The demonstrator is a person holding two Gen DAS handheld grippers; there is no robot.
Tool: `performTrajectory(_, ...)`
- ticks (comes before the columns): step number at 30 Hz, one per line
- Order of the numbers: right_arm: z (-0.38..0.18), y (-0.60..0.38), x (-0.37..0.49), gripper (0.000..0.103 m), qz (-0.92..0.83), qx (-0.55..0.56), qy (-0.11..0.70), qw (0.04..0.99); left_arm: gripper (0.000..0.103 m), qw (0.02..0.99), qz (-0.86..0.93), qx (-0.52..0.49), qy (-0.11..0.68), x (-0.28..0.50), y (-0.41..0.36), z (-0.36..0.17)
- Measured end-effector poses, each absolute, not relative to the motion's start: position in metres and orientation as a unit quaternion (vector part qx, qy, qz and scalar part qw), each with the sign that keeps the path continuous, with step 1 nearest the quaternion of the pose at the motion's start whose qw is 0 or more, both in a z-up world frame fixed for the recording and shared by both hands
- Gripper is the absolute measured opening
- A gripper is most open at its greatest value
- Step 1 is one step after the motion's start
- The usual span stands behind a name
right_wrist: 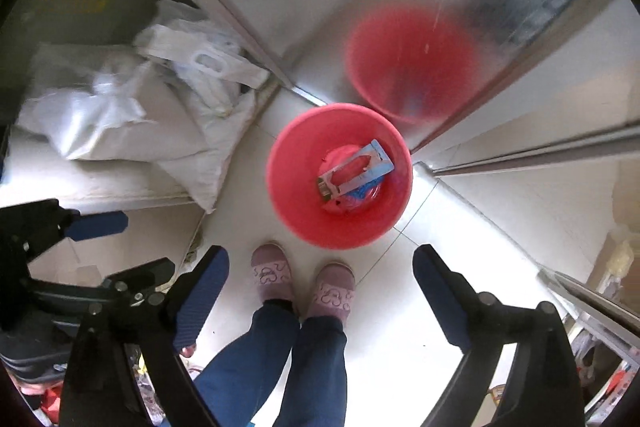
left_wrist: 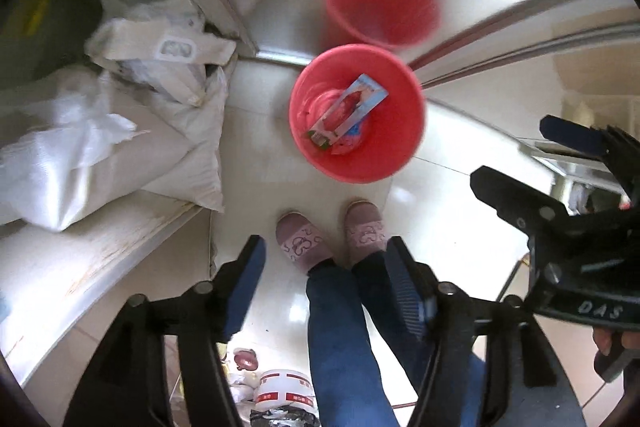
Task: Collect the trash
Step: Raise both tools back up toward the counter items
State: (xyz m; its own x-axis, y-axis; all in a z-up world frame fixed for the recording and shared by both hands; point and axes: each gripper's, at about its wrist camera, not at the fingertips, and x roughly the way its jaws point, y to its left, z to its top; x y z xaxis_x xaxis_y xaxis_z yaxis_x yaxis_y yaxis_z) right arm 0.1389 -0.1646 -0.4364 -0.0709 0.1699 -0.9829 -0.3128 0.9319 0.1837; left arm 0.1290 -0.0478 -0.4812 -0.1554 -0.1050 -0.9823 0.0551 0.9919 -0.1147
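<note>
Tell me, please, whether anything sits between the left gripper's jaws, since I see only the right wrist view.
Observer: Nothing does. The left gripper has its jaws open and empty.
Operator: Thank you. Does anything lie on the floor behind the person that I cannot see?
Observer: Yes, a white tub with red labels lies beside the person's legs, at the bottom edge of the left wrist view.
</note>
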Motion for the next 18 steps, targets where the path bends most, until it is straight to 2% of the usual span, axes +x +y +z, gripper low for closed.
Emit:
performTrajectory(10,-0.284,-0.163,0.109,0.094,0.187,-0.059,0.675,0.712,0.068,0.704,-0.053,-0.001,0.708,0.086,-0.048,-0.315)
performTrajectory(14,-0.212,-0.161,0.107,0.101,0.200,-0.083,0.629,0.746,0.069,0.736,-0.045,-0.018,0.675,0.081,-0.039,-0.250)
performTrajectory(18,-0.151,-0.166,0.116,0.102,0.200,-0.084,0.578,0.787,0.077,0.772,-0.027,-0.026,0.635,0.084,-0.029,-0.197)
